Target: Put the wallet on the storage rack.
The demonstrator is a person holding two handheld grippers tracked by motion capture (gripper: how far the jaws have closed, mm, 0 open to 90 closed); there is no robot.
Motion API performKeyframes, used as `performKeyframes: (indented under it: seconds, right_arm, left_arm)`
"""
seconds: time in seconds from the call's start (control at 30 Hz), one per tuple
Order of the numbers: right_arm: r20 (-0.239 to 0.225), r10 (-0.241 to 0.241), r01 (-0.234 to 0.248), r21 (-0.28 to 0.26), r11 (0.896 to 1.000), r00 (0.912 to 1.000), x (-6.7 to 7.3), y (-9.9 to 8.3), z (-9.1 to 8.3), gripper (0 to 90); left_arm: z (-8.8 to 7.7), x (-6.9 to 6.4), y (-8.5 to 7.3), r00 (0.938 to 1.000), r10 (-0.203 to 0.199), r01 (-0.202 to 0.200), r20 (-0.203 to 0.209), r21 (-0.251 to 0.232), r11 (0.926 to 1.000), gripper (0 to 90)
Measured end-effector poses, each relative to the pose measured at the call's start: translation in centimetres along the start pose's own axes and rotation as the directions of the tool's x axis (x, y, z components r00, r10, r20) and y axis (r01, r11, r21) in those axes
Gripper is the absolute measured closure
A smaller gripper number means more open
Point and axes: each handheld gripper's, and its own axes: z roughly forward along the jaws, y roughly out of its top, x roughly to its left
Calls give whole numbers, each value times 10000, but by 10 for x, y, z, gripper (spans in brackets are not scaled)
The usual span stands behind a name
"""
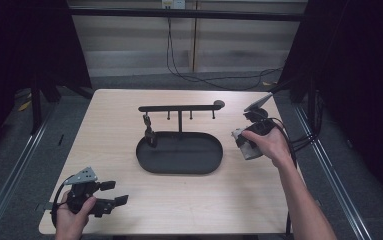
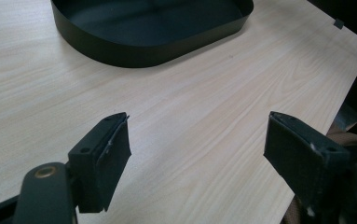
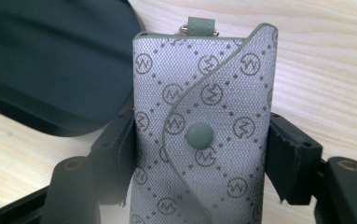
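Note:
A grey patterned key pouch (image 3: 204, 135) with a curved flap and a round snap stands between the black jaws of my right gripper (image 3: 199, 154), which is shut on its sides. From above, that pouch (image 1: 244, 145) and my right gripper (image 1: 251, 135) hang over the table just right of the black oval tray (image 1: 180, 162). A black stand with a bar of pegs (image 1: 179, 108) rises from the tray's back. My left gripper (image 1: 115, 195) rests near the table's front left corner, open with nothing between its jaws; its fingers (image 2: 104, 158) frame bare wood.
The tray's near wall (image 2: 134, 51) lies ahead of the left gripper. A small dark object (image 1: 150, 134) hangs from the leftmost peg. The table's right edge (image 2: 353, 60) drops off beside the left gripper's far jaw. Cables trail behind the right hand.

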Motion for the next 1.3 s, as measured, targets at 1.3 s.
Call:
performKeyframes:
  seconds: [1.3]
  right_arm:
    - [-2307,-130,-97,-970,9952,9729,43,14,4,332]
  left_arm:
    - [-3,-1,0,9998,32,-34,-213,-85,10000,204]
